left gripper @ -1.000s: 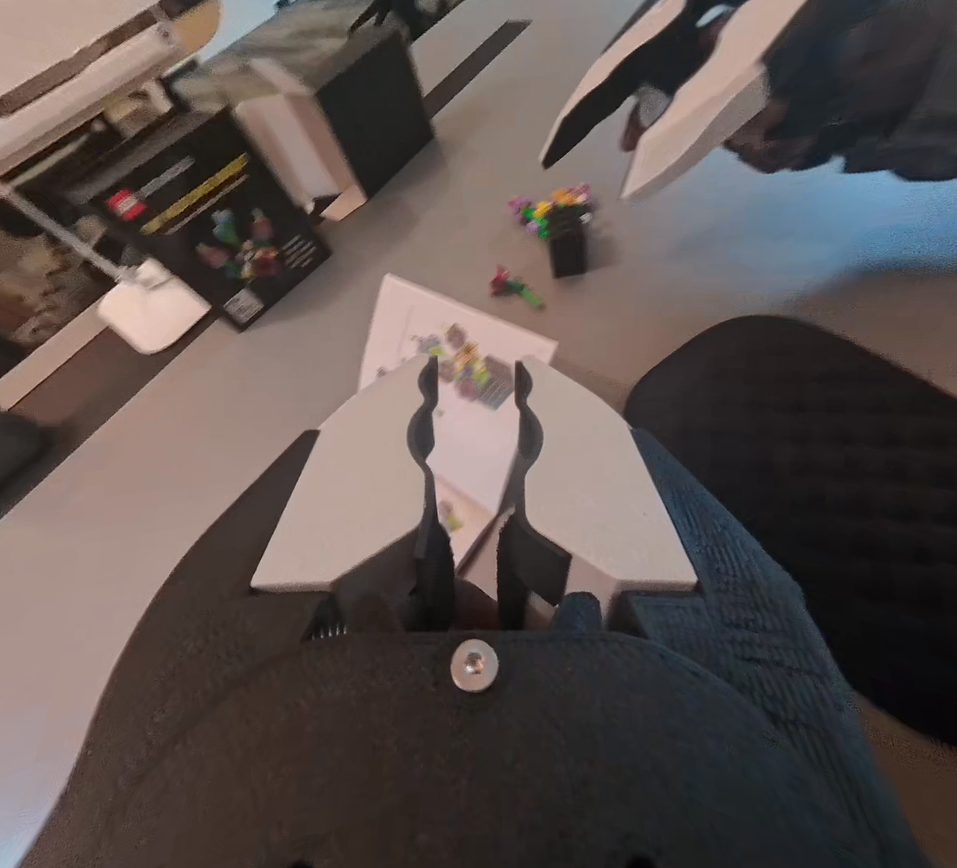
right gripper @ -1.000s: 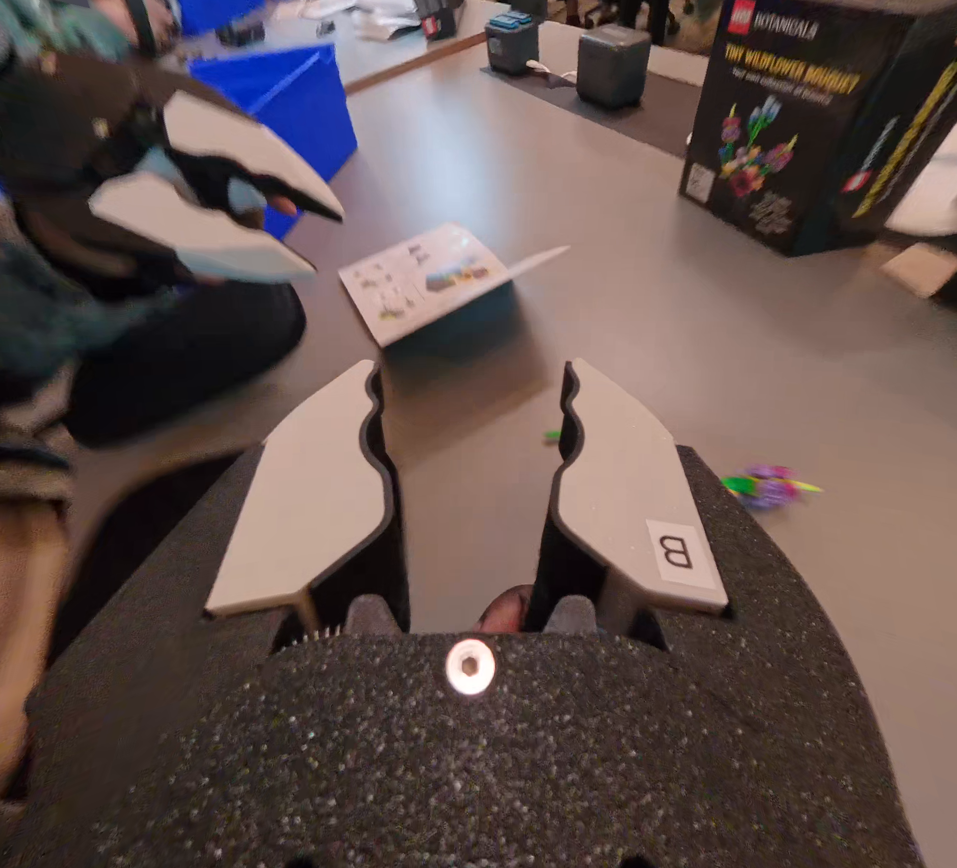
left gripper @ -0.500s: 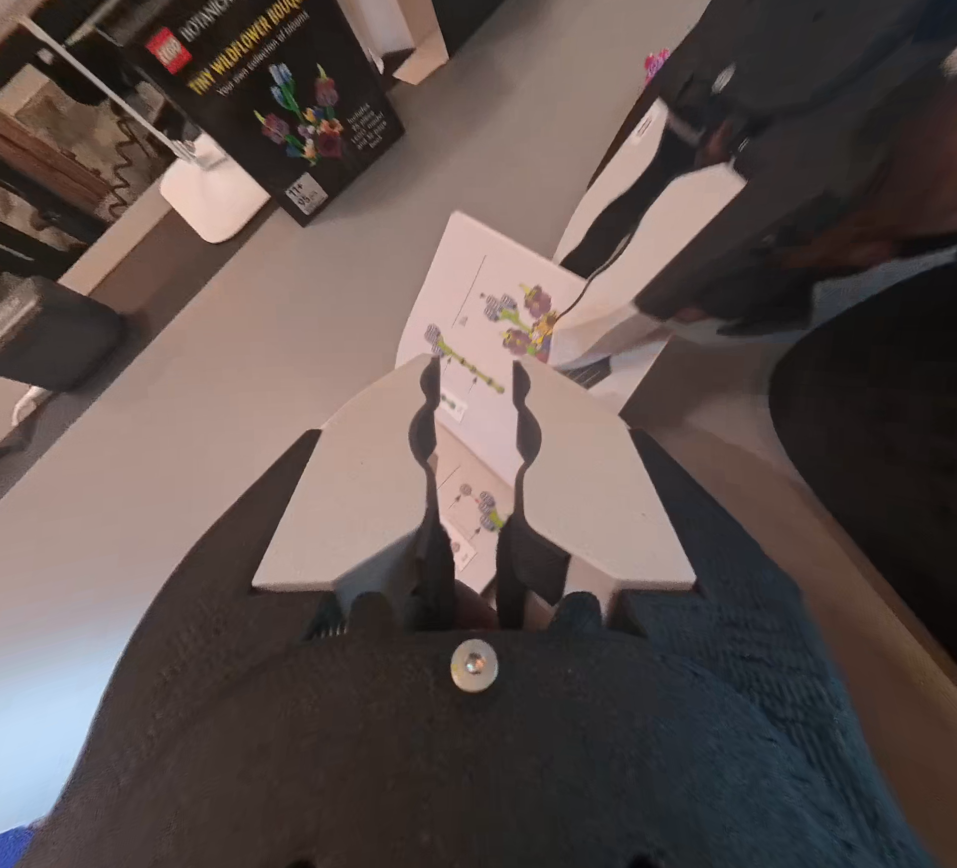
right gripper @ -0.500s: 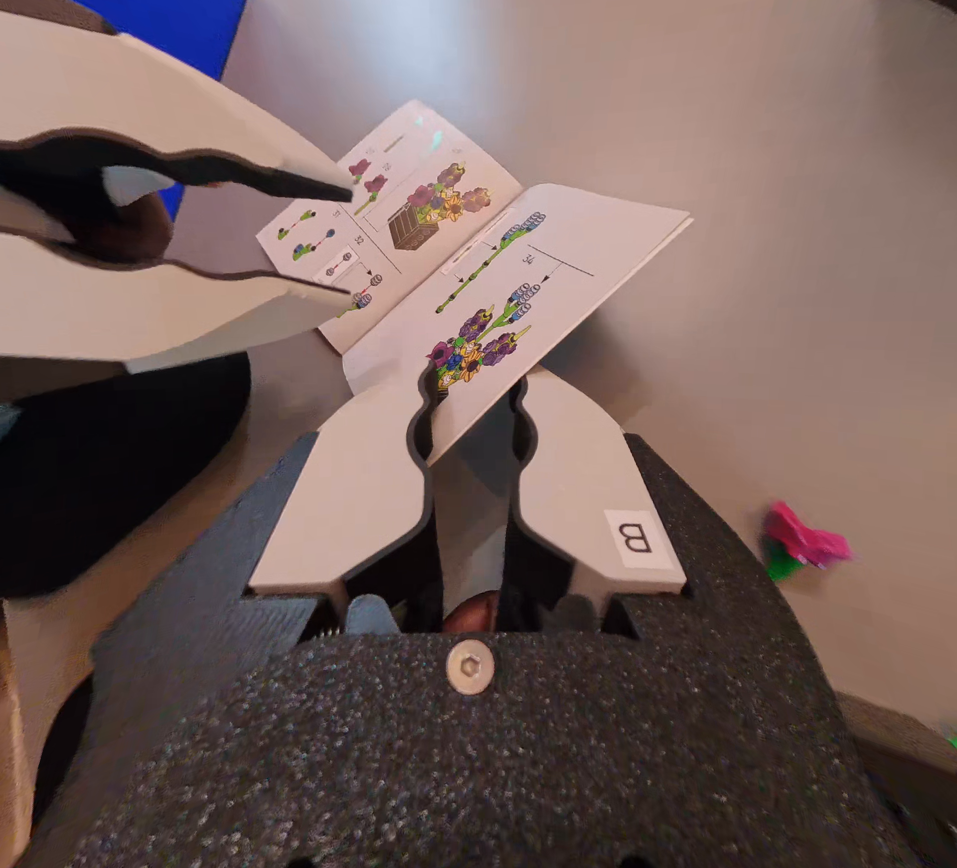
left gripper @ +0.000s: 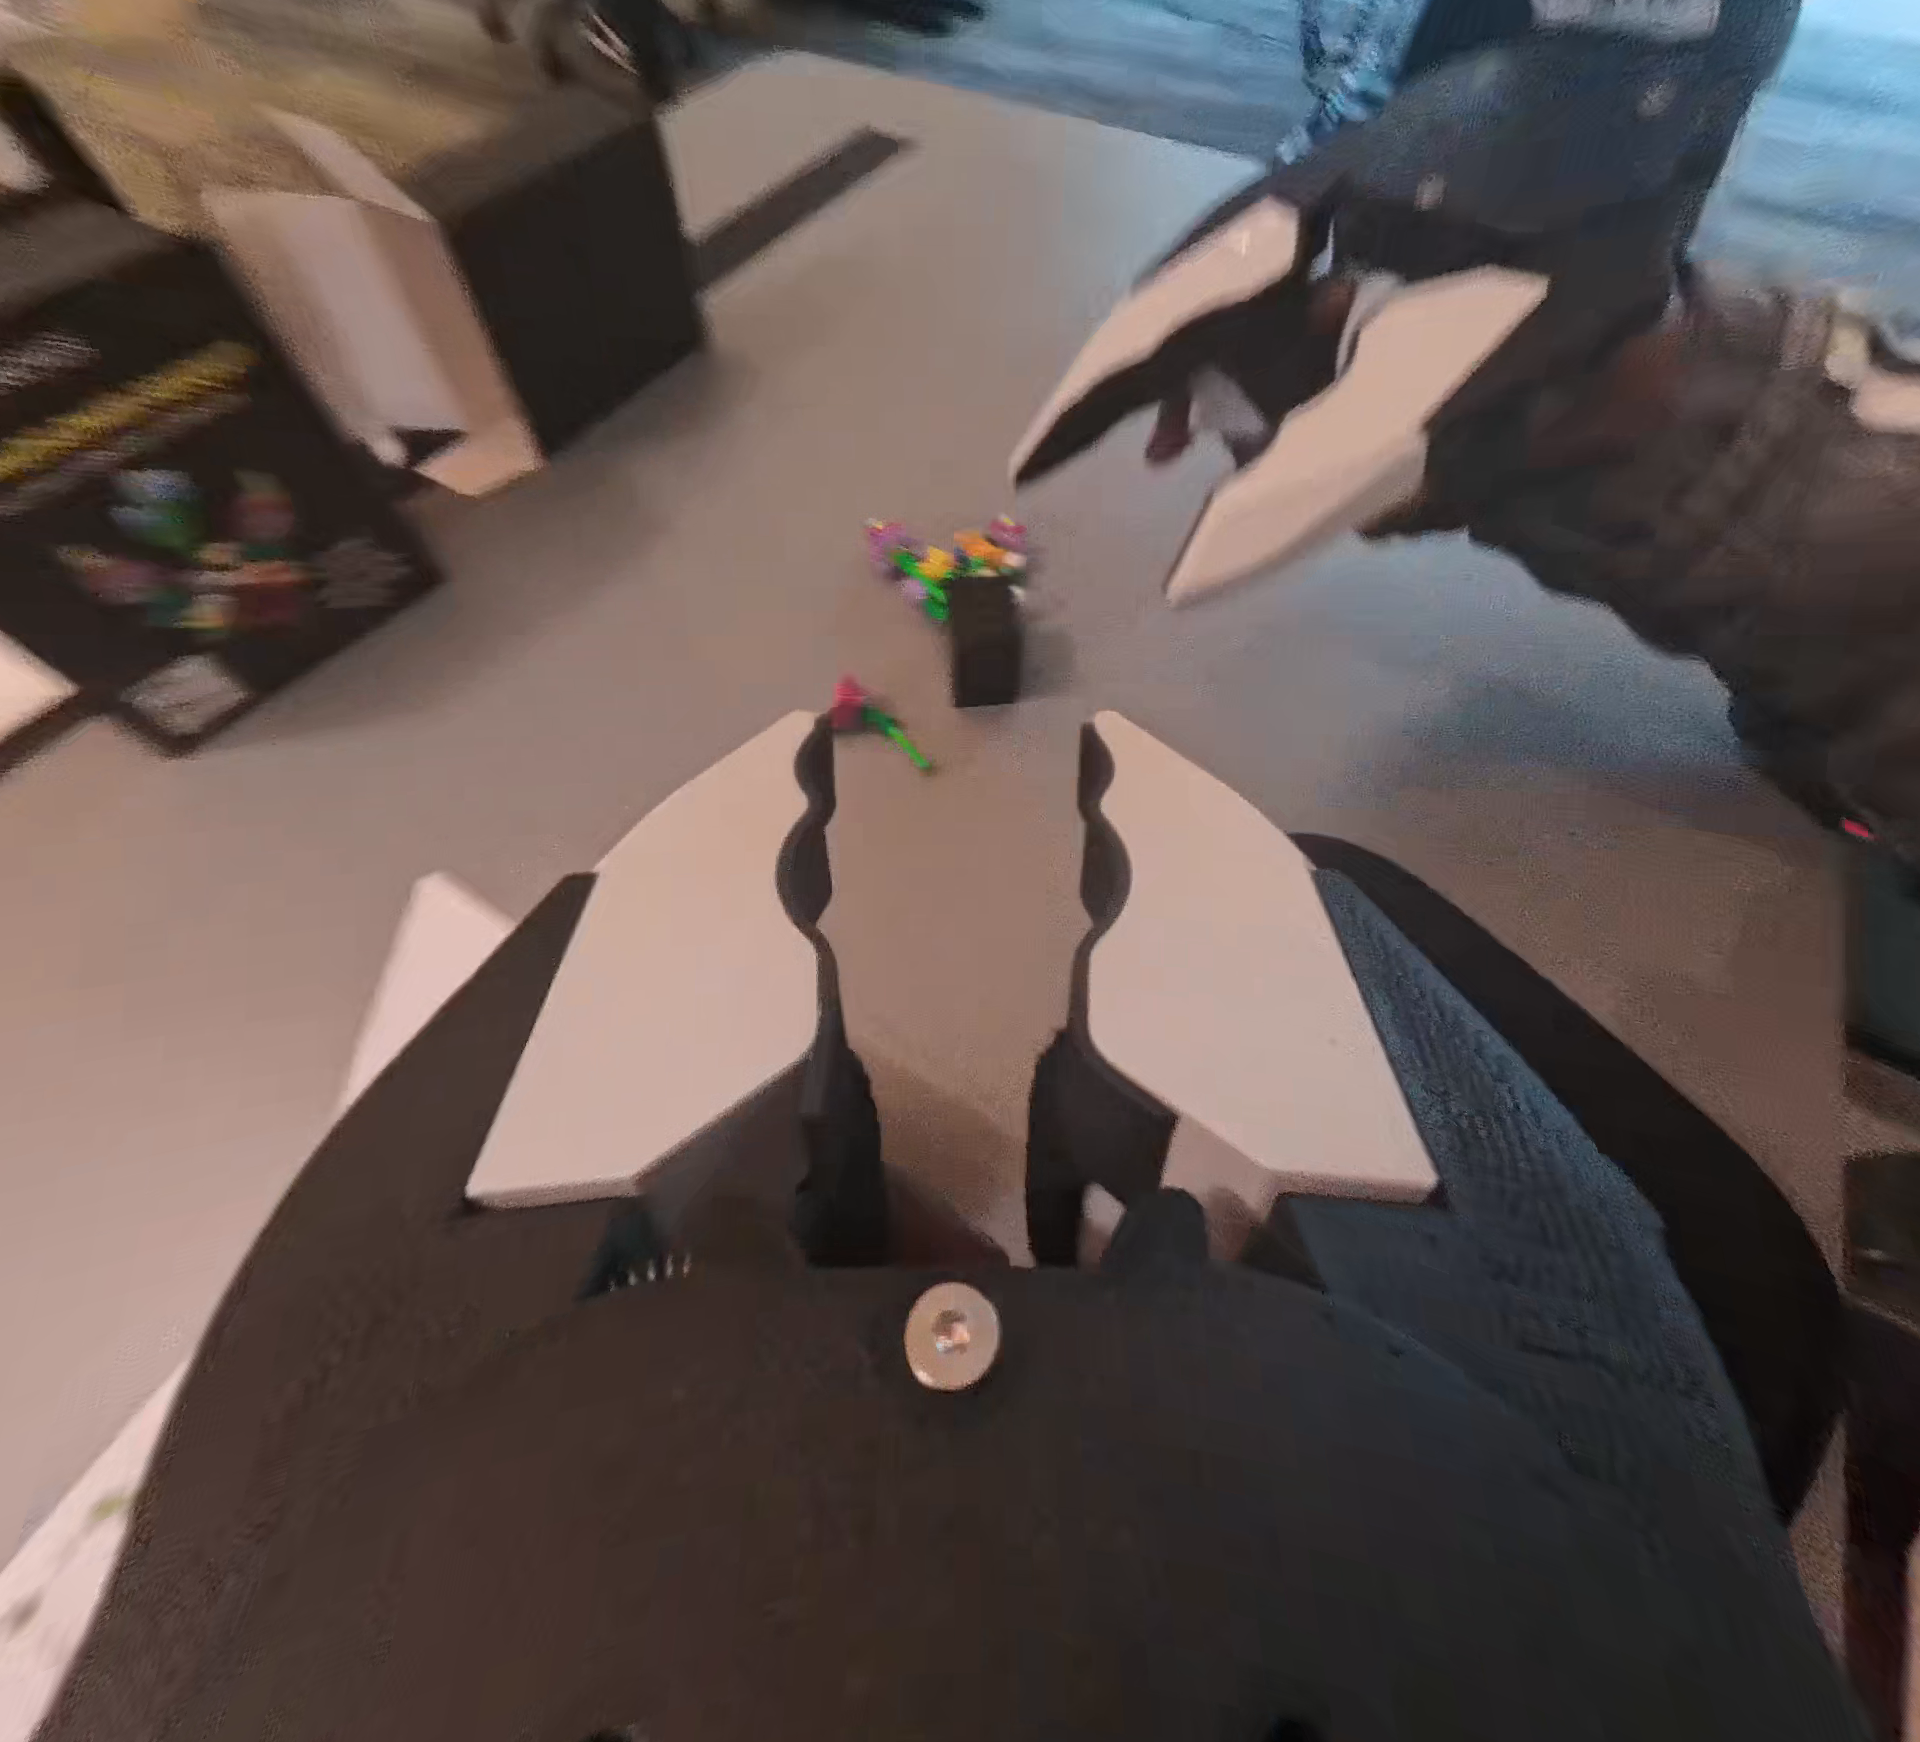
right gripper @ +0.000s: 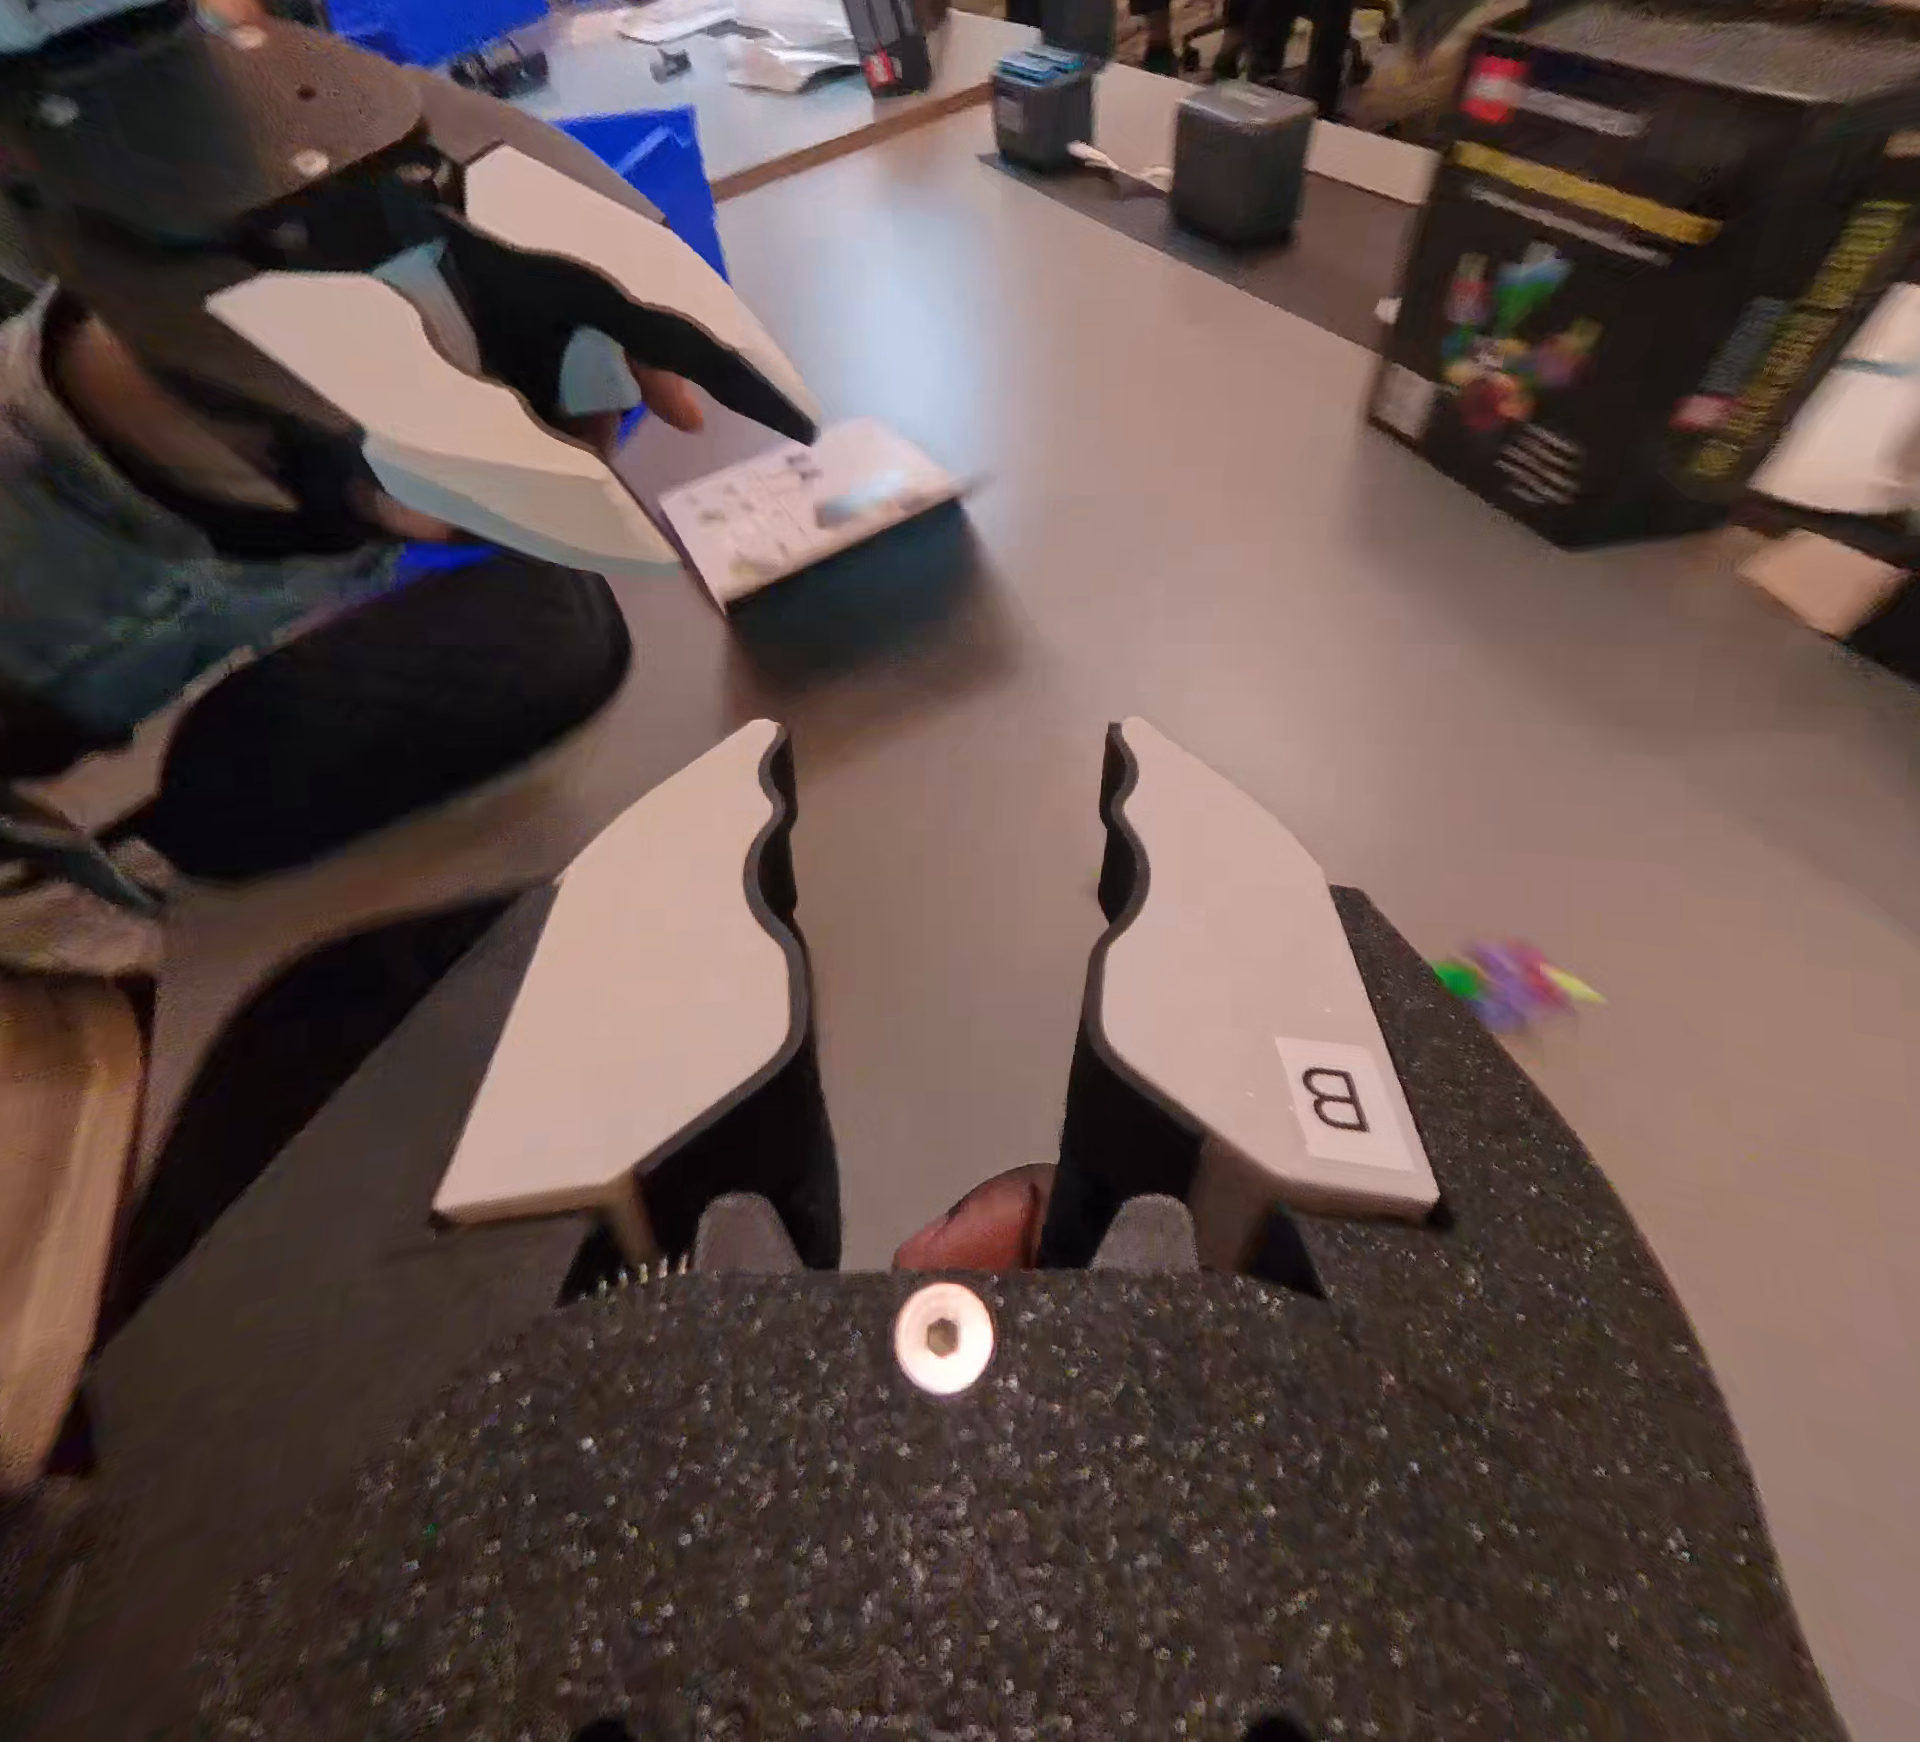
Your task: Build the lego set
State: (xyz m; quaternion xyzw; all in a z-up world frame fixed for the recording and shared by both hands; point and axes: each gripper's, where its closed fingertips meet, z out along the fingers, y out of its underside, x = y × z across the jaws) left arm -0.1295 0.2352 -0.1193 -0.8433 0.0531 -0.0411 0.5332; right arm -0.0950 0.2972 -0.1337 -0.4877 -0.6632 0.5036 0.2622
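Observation:
A black lego vase with a bunch of coloured flowers [left gripper: 982,622] stands on the grey table [left gripper: 623,757]. A loose pink flower with a green stem [left gripper: 873,726] lies just in front of it, by my left gripper's left fingertip. Another blurred loose flower [right gripper: 1507,980] lies right of my right gripper. My left gripper [left gripper: 956,742] is open and empty; it also shows in the right wrist view [right gripper: 732,497], above the open instruction booklet [right gripper: 810,508]. My right gripper [right gripper: 945,736] is open and empty, and hovers right of the vase in the left wrist view [left gripper: 1101,534].
The black lego set box [right gripper: 1621,321] stands at the far side, also seen on the left [left gripper: 187,570]. A second black and white box [left gripper: 468,310] stands behind it. A blue bin [right gripper: 644,165] and two small dark boxes [right gripper: 1236,165] sit at the back. The booklet's corner [left gripper: 436,944] shows low left. The blurred loose flower [right gripper: 1507,980] is about 12 cm from my right fingertips and 20 cm from my left. Look for it in the left wrist view [left gripper: 898,540] too.
Both grippers have pulled back from the booklet and opened wider. The right gripper no longer has the booklet's page between its fingers; the booklet lies on the table.

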